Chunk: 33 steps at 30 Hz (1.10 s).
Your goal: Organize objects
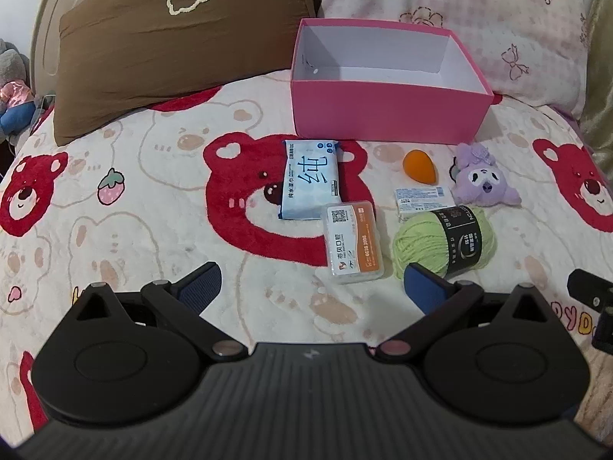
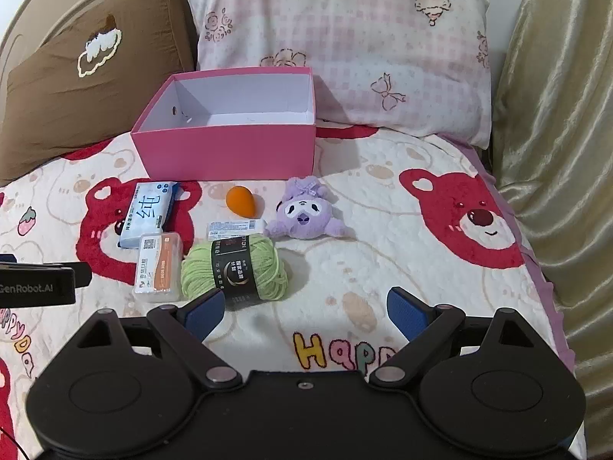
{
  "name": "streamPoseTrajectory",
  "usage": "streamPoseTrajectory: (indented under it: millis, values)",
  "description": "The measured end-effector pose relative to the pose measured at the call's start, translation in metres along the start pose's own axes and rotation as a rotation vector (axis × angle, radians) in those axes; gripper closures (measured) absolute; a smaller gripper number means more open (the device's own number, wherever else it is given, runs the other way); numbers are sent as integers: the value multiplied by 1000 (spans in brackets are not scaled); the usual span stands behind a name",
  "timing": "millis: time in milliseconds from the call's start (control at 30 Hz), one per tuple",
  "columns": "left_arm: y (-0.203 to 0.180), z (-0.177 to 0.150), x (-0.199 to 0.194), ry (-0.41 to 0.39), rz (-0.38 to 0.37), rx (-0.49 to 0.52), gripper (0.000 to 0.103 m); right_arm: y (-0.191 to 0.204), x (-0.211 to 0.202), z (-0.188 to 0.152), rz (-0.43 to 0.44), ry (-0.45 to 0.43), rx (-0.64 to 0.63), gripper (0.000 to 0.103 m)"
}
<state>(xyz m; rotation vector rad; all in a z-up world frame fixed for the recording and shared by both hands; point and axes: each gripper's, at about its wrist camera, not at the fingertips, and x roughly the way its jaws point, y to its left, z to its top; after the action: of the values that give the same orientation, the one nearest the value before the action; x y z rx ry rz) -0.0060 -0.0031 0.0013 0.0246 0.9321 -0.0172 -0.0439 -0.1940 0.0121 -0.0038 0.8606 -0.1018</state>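
An empty pink box (image 1: 387, 115) (image 2: 230, 151) stands on the bed. In front of it lie a blue wet-wipe pack (image 1: 310, 180) (image 2: 147, 211), an orange-and-clear floss box (image 1: 352, 241) (image 2: 159, 264), an orange sponge egg (image 1: 418, 166) (image 2: 239, 199), a small white carton (image 1: 423, 199) (image 2: 235, 228), a green yarn ball (image 1: 444, 243) (image 2: 233, 268) and a purple plush (image 1: 482, 180) (image 2: 302, 212). My left gripper (image 1: 312, 287) hovers open just short of the floss box. My right gripper (image 2: 306, 312) hovers open, its left pad near the yarn. Neither holds anything.
A brown pillow (image 1: 172, 42) (image 2: 88, 76) and a pink checked pillow (image 1: 479, 27) (image 2: 345, 50) lean behind the box. The bear-print blanket (image 1: 134, 211) (image 2: 440, 268) covers the bed. A gold curtain (image 2: 555, 153) hangs on the right. The left gripper's body (image 2: 38, 281) shows at the right view's edge.
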Motion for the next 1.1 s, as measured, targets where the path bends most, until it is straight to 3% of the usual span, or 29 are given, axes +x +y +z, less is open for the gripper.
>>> streamPoseTrajectory:
  millis: [367,700,1100]
  values:
    - [2,-3,-2,-39,75,24,0,-1,2,0,-24,13,5,7]
    - [2,-6,4,-18,47,0,0,4,6,-2,-40,31,-24,7]
    - [8,-6,8,5,17,-33,0,3,6,-4,17,21,-6,7]
